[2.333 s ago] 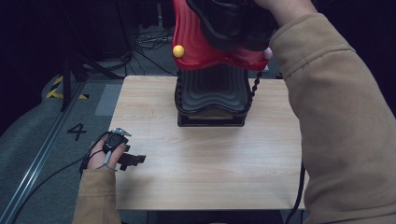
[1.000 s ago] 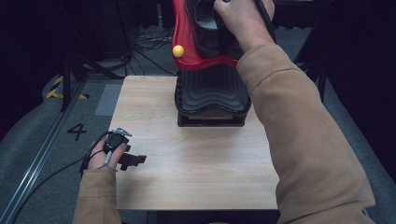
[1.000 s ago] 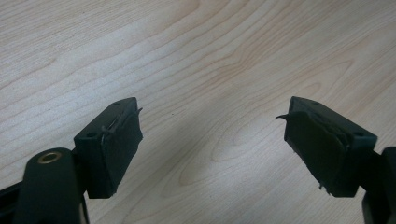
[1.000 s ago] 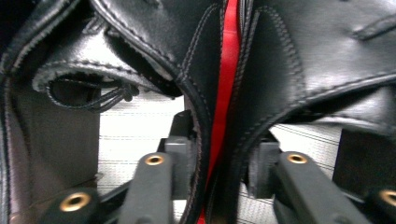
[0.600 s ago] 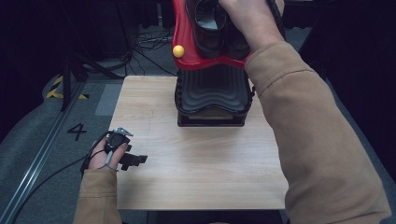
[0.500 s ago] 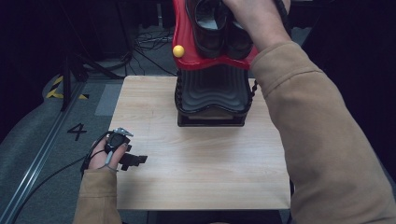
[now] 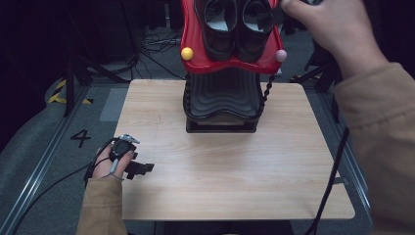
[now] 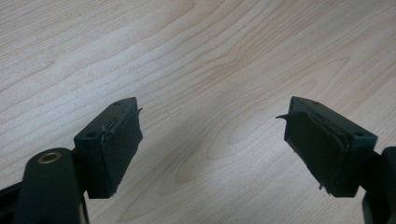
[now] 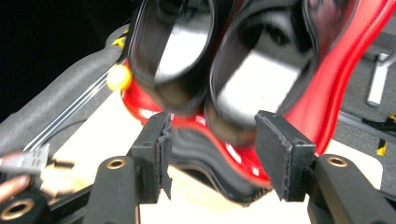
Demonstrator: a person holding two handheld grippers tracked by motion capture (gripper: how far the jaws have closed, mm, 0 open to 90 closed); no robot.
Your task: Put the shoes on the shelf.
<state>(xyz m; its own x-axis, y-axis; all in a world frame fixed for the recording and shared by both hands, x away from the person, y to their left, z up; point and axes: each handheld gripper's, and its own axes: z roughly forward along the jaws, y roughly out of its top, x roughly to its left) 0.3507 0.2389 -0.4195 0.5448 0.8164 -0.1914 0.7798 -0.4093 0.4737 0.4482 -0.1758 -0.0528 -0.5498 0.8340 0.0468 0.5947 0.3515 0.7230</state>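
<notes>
2 black shoes [image 7: 237, 27], 1 red tray [image 7: 195, 54], 1 black rack [image 7: 222, 100], 1 table [image 7: 235, 166].

The table [image 7: 235, 171] is pale wood with smooth, matt grain. Two glossy black shoes [image 7: 238, 24] sit on a shiny red plastic rack [image 7: 195, 44]. Matt black gripper pads [image 8: 119, 140] have rough, frayed edges.

Bright, evenly lit tabletop [image 7: 220, 166], dark surroundings; motion blur on glossy shoes [image 9: 219, 70].
</notes>
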